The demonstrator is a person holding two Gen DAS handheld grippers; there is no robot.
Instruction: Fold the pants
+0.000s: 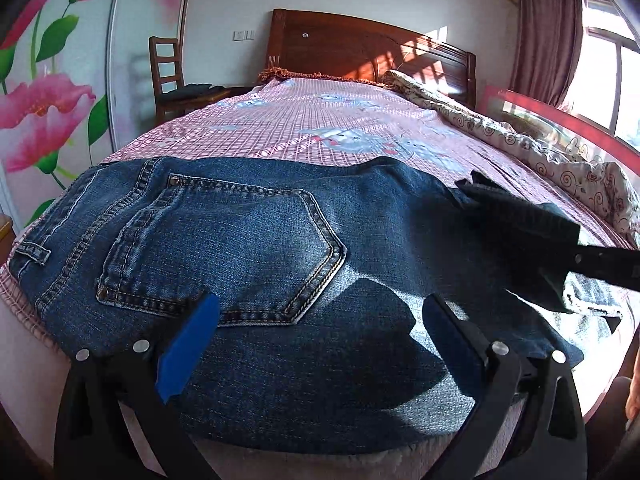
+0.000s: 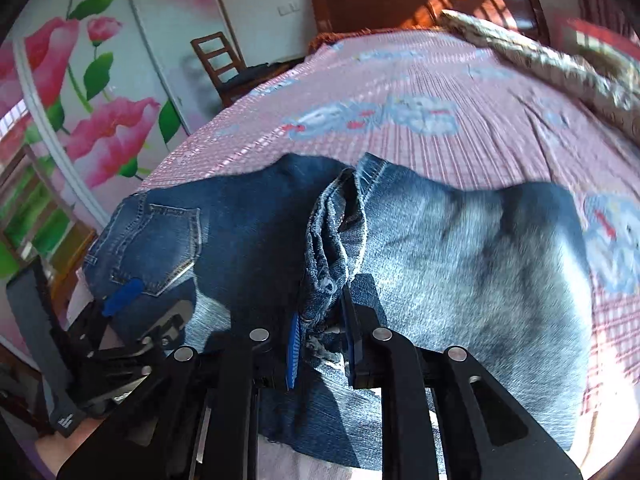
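Blue denim jeans (image 1: 256,240) lie across the near end of the bed, back pocket (image 1: 224,248) up at the left. My left gripper (image 1: 320,328) is open just above the jeans below the pocket, nothing between its blue-padded fingers. My right gripper (image 2: 322,344) is shut on the bunched hem end of the jeans (image 2: 332,248), lifting it over the middle of the garment. The right gripper (image 1: 532,236) shows in the left wrist view at the right; the left gripper (image 2: 140,312) shows in the right wrist view at the lower left.
The bed has a pink checked sheet (image 1: 320,120) and a wooden headboard (image 1: 360,48). A crumpled patterned quilt (image 1: 520,140) lies along the right side by a red rail (image 1: 560,116). A wooden chair (image 1: 172,76) stands at the far left beside a flowered wall.
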